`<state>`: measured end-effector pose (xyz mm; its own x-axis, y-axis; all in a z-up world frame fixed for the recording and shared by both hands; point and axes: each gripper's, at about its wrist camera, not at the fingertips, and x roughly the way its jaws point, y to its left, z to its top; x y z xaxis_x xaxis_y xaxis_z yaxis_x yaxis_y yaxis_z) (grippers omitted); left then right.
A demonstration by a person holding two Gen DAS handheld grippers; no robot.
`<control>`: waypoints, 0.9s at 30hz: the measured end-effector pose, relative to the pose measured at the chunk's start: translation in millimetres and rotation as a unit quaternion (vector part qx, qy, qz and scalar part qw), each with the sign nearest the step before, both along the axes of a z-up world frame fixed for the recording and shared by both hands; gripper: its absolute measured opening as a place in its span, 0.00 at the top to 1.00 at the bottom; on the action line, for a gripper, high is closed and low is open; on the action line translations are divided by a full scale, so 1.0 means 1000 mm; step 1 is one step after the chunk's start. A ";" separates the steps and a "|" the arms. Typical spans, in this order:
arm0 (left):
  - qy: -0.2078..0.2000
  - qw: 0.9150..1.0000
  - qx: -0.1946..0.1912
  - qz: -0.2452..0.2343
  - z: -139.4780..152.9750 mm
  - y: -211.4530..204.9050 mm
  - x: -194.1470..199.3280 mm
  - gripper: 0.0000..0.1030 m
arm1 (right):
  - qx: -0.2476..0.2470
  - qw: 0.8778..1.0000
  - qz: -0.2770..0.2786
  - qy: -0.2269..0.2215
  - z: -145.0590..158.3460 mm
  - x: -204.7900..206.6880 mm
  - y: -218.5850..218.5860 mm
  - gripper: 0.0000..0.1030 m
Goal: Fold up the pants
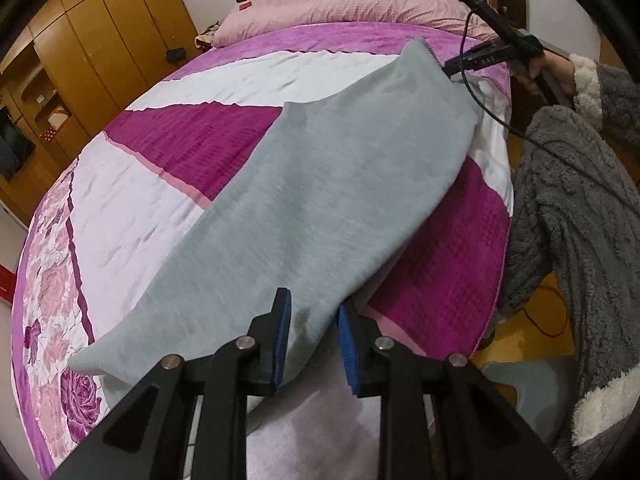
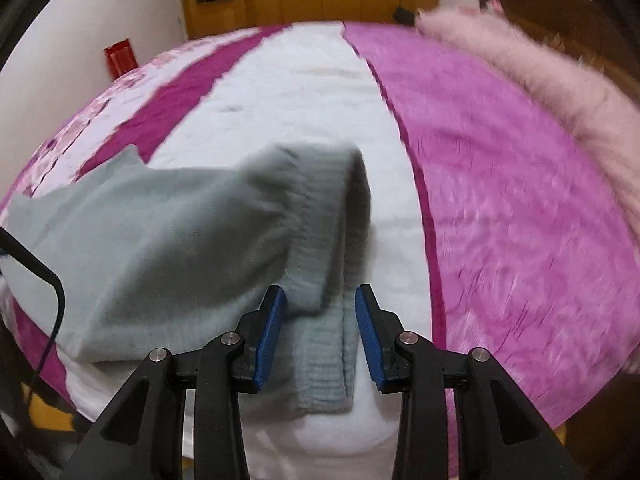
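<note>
Grey sweatpants (image 1: 320,184) lie stretched out lengthwise on the bed, folded leg on leg. My left gripper (image 1: 314,340) has its blue pads either side of the near end of the pants, with cloth between them. The right gripper (image 1: 452,68) shows at the far end, at the pants' edge. In the right wrist view the ribbed cuffs (image 2: 328,280) lie between the pads of my right gripper (image 2: 320,334), which stand a little apart around the cloth. The rest of the pants (image 2: 160,248) runs off to the left.
The bed has a magenta, white and floral quilt (image 1: 132,208) and a pink duvet (image 1: 360,8) at the headboard. Wooden wardrobes (image 1: 100,40) stand beyond the bed. The person's grey fleece robe (image 1: 580,220) is at the bed's right edge. A black cable (image 2: 48,300) hangs at the left.
</note>
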<state>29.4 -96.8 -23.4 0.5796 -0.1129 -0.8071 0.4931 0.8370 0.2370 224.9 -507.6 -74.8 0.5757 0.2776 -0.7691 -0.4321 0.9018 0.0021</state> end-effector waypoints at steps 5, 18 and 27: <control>0.007 1.000 -0.006 -0.006 -0.001 0.000 0.001 0.76 | -0.012 0.999 0.019 0.028 -0.009 0.006 0.009 0.66; -0.006 0.999 -0.046 -0.001 0.030 0.011 0.006 0.98 | 0.029 0.999 0.006 0.018 0.036 0.015 -0.007 0.81; -0.086 0.996 -0.013 0.019 0.096 0.045 0.064 0.98 | 0.028 0.999 0.013 -0.024 0.094 0.052 0.007 0.82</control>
<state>93.2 -51.9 72.5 0.7128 -0.1074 -0.6931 0.4150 0.8612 0.2933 277.3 -500.5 19.2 0.6031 0.3339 -0.7244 -0.4558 0.8896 0.0305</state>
